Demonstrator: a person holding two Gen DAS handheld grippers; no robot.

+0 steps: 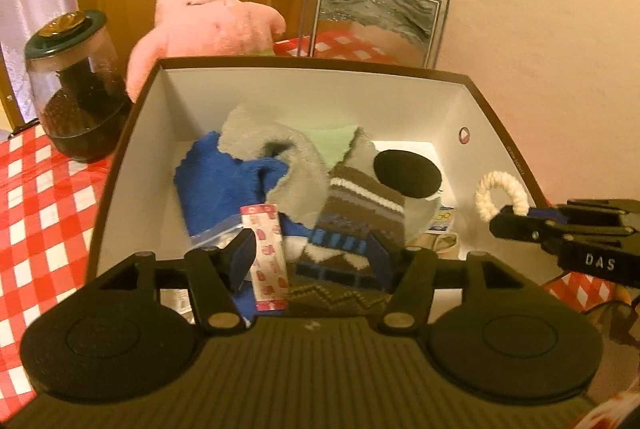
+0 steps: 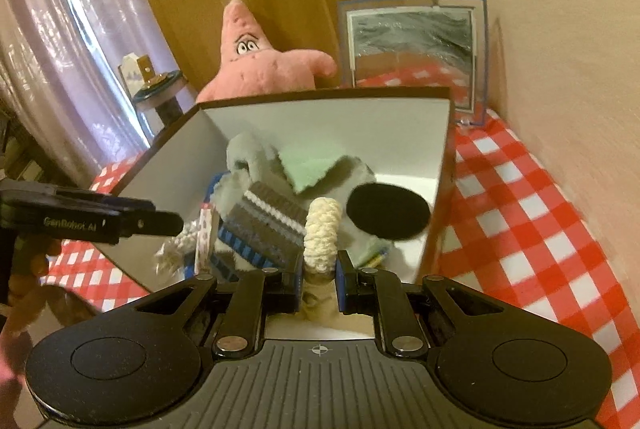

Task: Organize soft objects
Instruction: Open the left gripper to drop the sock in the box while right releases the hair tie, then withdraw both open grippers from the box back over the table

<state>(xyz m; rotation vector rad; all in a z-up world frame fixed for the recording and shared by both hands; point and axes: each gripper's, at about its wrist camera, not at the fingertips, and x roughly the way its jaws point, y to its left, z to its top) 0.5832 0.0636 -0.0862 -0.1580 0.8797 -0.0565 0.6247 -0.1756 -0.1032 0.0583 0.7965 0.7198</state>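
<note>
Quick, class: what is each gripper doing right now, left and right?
Left gripper: open, holding nothing, over the box.
Right gripper: shut on the rope loop.

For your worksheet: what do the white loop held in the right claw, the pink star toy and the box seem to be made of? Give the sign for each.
White loop: looks like braided cotton rope, matte; twisted strands show, frayed tassels beside it.
Pink star toy: plush fabric, fuzzy nap, stitched eyes.
Box: probably coated cardboard; thin stiff walls, smooth white inside, dark outside.
</note>
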